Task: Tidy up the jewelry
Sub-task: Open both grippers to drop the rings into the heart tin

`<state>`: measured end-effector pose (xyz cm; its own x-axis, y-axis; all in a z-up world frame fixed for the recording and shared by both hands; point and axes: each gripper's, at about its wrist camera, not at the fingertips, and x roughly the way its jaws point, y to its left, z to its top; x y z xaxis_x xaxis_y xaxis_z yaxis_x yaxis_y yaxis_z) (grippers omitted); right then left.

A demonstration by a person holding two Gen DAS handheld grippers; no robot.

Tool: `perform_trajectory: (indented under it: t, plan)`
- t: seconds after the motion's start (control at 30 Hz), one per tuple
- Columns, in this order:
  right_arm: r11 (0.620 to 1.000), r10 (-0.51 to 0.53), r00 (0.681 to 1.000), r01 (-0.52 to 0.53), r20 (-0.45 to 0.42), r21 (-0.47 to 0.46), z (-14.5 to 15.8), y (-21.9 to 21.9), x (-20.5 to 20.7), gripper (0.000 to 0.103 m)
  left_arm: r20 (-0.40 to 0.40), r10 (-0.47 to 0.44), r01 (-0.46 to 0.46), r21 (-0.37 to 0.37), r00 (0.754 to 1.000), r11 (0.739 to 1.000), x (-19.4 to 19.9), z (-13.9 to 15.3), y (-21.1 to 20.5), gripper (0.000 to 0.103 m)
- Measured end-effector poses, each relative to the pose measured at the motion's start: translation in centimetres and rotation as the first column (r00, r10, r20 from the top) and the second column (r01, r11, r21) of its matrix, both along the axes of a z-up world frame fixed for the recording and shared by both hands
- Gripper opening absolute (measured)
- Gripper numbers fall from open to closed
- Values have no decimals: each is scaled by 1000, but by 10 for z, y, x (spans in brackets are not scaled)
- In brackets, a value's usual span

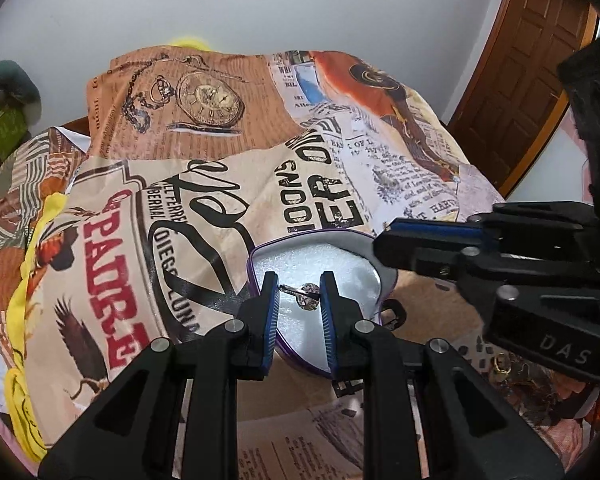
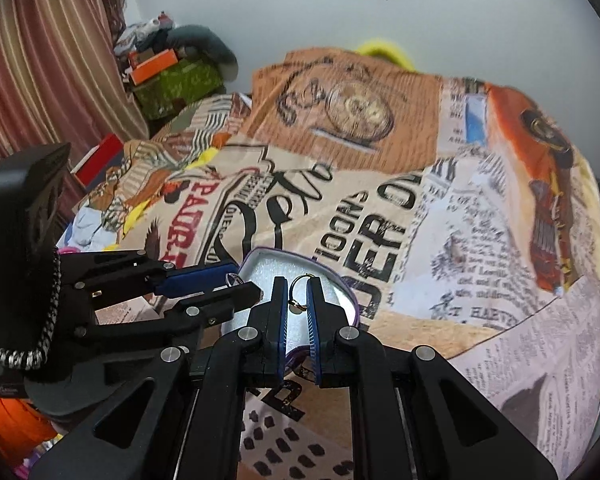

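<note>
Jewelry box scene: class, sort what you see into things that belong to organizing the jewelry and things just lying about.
Belongs to the job:
purple jewelry box
silver ring in left tongs
gold ring in right tongs

Lying about:
printed cloth
green bag
orange box

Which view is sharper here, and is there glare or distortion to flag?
Left wrist view: sharp, the cloth print readable, the white box lining bright but not blown out. Right wrist view: motion blur smears the far print, while the ring between the fingers stays clear. Both: strong fisheye bending and dark corners.

Printed bedspread (image 1: pixel 228 184), wooden door (image 1: pixel 528 60), striped curtain (image 2: pixel 40 64), green box (image 2: pixel 176 84)
</note>
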<state>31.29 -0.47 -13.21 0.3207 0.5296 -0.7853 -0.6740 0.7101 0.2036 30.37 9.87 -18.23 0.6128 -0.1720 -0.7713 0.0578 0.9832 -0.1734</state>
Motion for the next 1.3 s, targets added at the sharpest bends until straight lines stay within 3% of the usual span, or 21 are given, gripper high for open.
perform_trajectory:
  t: [0.53,0.7,1.0,1.07,1.2,1.3]
  plan:
    - [1000,8,971,-3,-239,19,-28,1,20,9,5,12,-11,-30,1000,999,-6,10,10,20]
    - [1000,-5,967,6,-257,2,-24,0,19,11,37,37,-36,-27,999,999,-17,26,17,33]
    - [999,-31,994,30,-107,-14,15,-14,-7,15,77,56,-58,28,995,998,-43,53,14,38]
    - [999,-36,997,35,-65,-15,26,-20,-17,21,87,53,-57,42,995,997,-49,58,10,39]
    - [998,-62,997,63,46,-10,48,-36,-39,43,103,43,-49,62,994,997,-67,67,-1,45]
    - [997,-78,991,79,106,-6,59,-47,-55,45,112,34,-42,75,993,996,-80,72,-9,50]
